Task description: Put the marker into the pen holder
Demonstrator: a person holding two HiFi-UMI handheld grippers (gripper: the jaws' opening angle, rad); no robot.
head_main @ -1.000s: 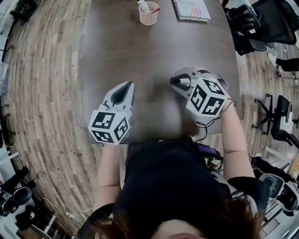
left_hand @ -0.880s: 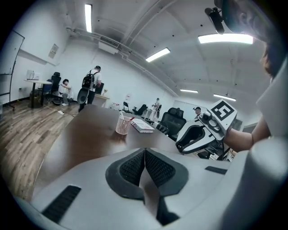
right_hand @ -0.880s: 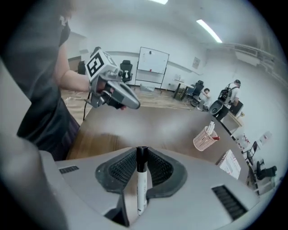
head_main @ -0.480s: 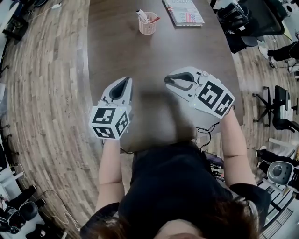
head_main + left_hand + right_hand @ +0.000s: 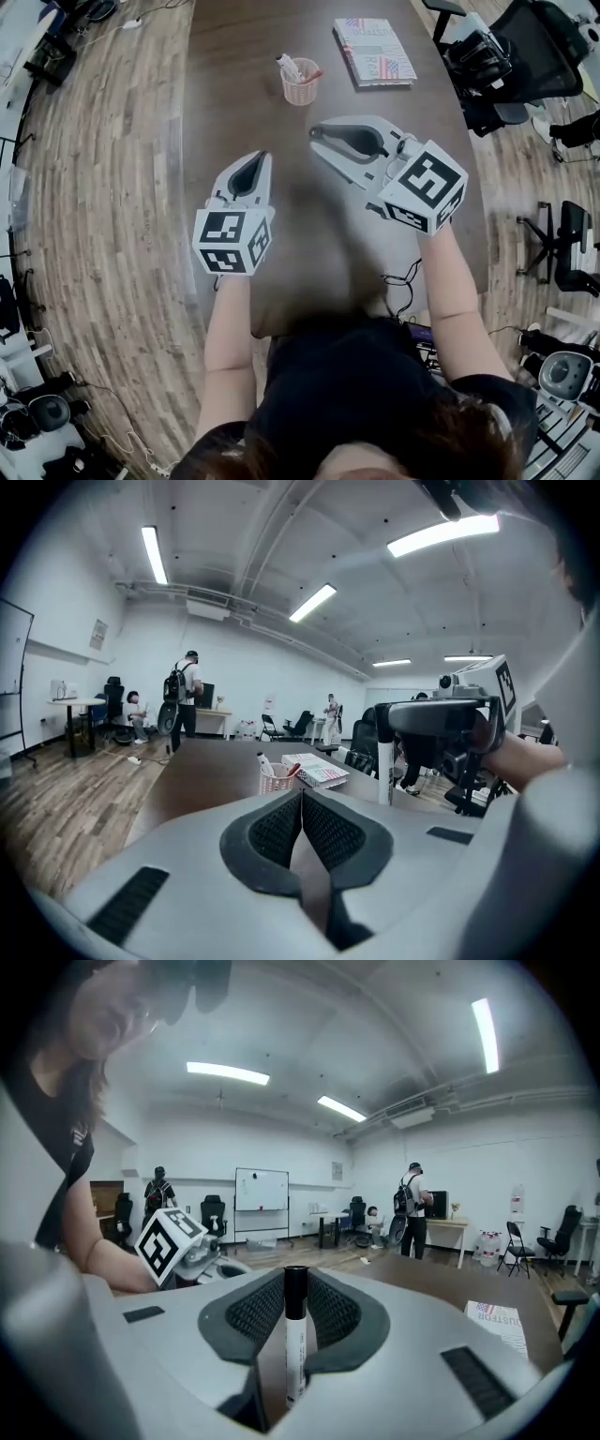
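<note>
- Pink mesh pen holder (image 5: pixel 300 86) stands at the far middle of the table. It holds a white marker-like pen and a red-tipped pen, both leaning out over the rim.
- The task's white marker with black cap (image 5: pixel 294 1335) is not in the holder. It is pinched between the pads of the right gripper (image 5: pixel 315 139), cap toward the jaw tips.
- The right gripper is held over the table, near-right of the holder and clear of it.
- Left gripper (image 5: pixel 261 156) hangs over the left part of the table, its jaws pressed together with nothing between them.
- A flag-cover book (image 5: pixel 374 52) lies flat, far right of the holder and apart from it.
- Nothing stands between the right gripper's tips and the holder.
- The dark brown wooden table (image 5: pixel 234 112) is otherwise bare around the grippers.
- Around it are a grey wood-plank floor (image 5: pixel 94 206) and black office chairs (image 5: pixel 525 47) at the right.
- Whiteboard (image 5: pixel 261 1190), strip ceiling lights and people stand far off in the room.
</note>
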